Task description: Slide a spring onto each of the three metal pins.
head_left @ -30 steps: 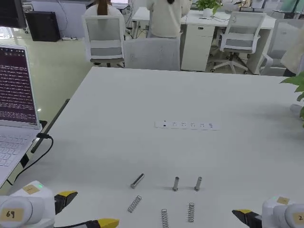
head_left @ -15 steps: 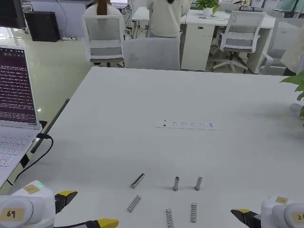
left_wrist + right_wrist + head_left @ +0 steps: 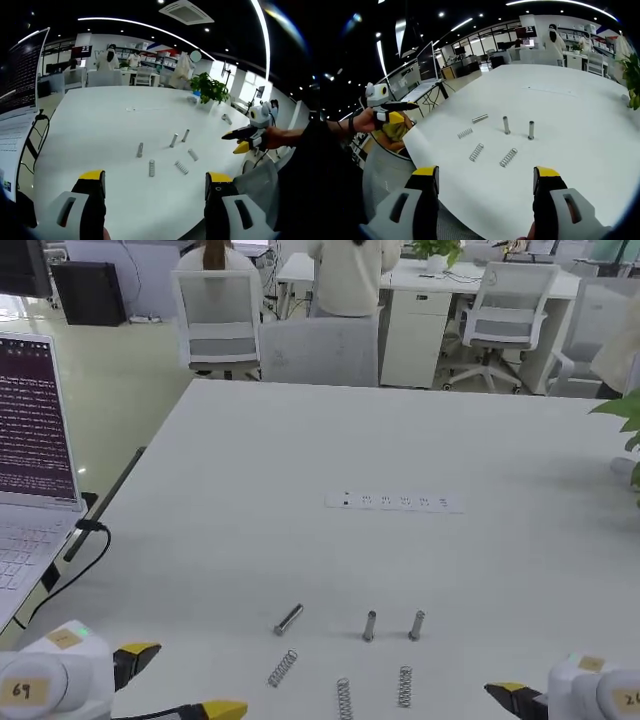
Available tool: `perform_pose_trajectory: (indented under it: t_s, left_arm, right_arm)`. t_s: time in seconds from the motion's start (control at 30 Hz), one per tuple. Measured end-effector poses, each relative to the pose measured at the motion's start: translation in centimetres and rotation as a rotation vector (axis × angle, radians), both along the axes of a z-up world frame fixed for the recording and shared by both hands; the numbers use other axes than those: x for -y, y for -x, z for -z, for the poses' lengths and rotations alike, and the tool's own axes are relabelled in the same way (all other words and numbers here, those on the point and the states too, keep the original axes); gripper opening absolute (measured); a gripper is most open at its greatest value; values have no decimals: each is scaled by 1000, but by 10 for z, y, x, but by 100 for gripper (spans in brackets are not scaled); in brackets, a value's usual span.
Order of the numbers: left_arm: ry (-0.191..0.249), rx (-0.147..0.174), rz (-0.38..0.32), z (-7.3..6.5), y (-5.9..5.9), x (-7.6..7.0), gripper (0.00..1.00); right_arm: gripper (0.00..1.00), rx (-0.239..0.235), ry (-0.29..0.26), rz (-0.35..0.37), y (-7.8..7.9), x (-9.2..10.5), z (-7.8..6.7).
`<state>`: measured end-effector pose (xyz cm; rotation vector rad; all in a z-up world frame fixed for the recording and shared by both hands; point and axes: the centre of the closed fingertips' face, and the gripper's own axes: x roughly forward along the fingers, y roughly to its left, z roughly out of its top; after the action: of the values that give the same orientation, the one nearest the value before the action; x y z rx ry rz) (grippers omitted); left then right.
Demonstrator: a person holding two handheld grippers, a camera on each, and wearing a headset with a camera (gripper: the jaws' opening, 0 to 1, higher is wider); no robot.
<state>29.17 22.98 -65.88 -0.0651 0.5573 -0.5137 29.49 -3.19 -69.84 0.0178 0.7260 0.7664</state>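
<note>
1. I had the left gripper [image 3: 155, 176] and the right gripper [image 3: 487, 172] low at the near edge of the surface [image 3: 400, 440]. Both had their jaws spread wide and carried nothing, ready, I judged, for a first pick.
2. The middle pin [image 3: 369, 626] and right pin [image 3: 416, 625] stood upright, so a spring could drop straight over each. The left pin [image 3: 288, 619] lay on its side and would likely need holding.
3. The left spring [image 3: 282, 668], middle spring [image 3: 344, 697] and right spring [image 3: 404, 686] lay flat, one just in front of each pin, none threaded yet.
</note>
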Motion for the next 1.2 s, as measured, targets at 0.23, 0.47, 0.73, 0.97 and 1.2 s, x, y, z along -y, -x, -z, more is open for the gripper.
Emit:
perform_pose_trajectory:
  t_s: [0.23,0.47,0.73,0.97,1.2]
  left_arm:
    - [-2,-4,6,1,-3,1,78]
    - [-1,-11,12,4,-7,4,77]
    - [0,-13,21,7,-15,8,76]
    - [0,-11,33,8,-23,12,75]
    - [-4,-15,47,12,-29,15,75]
  right_arm:
    - [75,-3,-2,-3,0,-3,0]
    - [75,-4,-4,-5,0,-3,0]
    - [75,-8,-1,-8,-1,-3,2]
    - [75,-15,-3,-7,0,-4,4]
    - [75,-22,-3,-6,1,-4,5]
